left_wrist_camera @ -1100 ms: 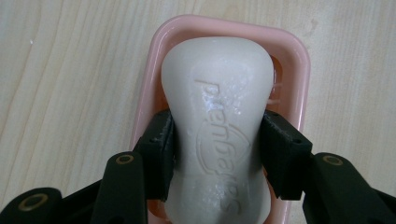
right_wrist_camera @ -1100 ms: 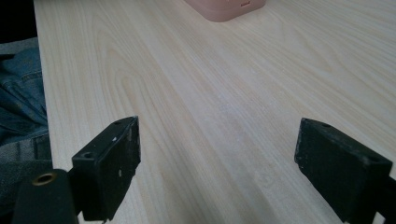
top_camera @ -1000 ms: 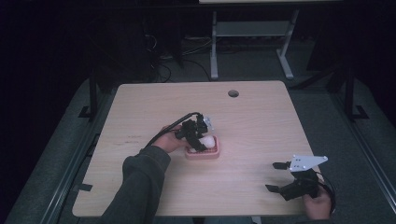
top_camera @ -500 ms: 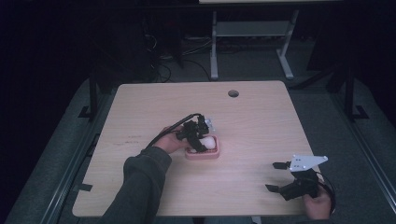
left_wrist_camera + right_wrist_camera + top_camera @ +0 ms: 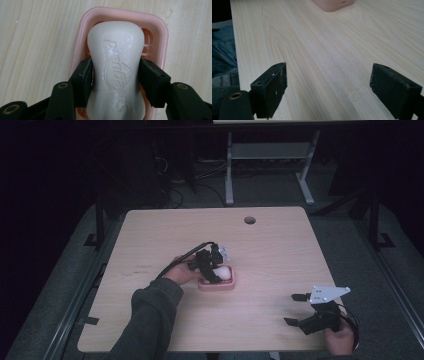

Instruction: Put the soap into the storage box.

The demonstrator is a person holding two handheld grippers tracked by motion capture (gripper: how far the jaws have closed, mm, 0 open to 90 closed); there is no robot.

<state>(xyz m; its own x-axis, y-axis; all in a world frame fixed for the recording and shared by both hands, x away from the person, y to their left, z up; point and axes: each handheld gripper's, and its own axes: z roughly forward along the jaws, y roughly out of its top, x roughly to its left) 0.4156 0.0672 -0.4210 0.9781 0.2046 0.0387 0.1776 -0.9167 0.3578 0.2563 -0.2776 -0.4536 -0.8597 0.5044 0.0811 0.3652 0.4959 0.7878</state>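
A white bar of soap (image 5: pixel 117 65) with raised lettering lies in a pink soap dish (image 5: pixel 80 27) near the middle of the table. My left gripper (image 5: pixel 116 75) is shut on the soap, its two black pads (image 5: pixel 83 77) pressing the bar's narrow waist from both sides. In the high view the soap (image 5: pixel 223 271) and the dish (image 5: pixel 220 286) sit under the left gripper (image 5: pixel 210 265). My right gripper (image 5: pixel 296 309) rests open near the table's front right corner, nothing between its fingers (image 5: pixel 273 85). The dish's edge (image 5: pixel 332 6) shows far ahead in the right gripper view.
The light wooden table (image 5: pixel 280 255) has a round cable hole (image 5: pixel 249 220) near its far edge. A sleeve (image 5: pixel 145 320) reaches in from the front left. Denim cloth (image 5: pixel 222 52) lies past the table's edge in the right gripper view. A desk frame (image 5: pixel 270 160) stands beyond on dark floor.
The left hand and gripper have shifted very slightly over the dish, still holding the soap. The right gripper has not moved.
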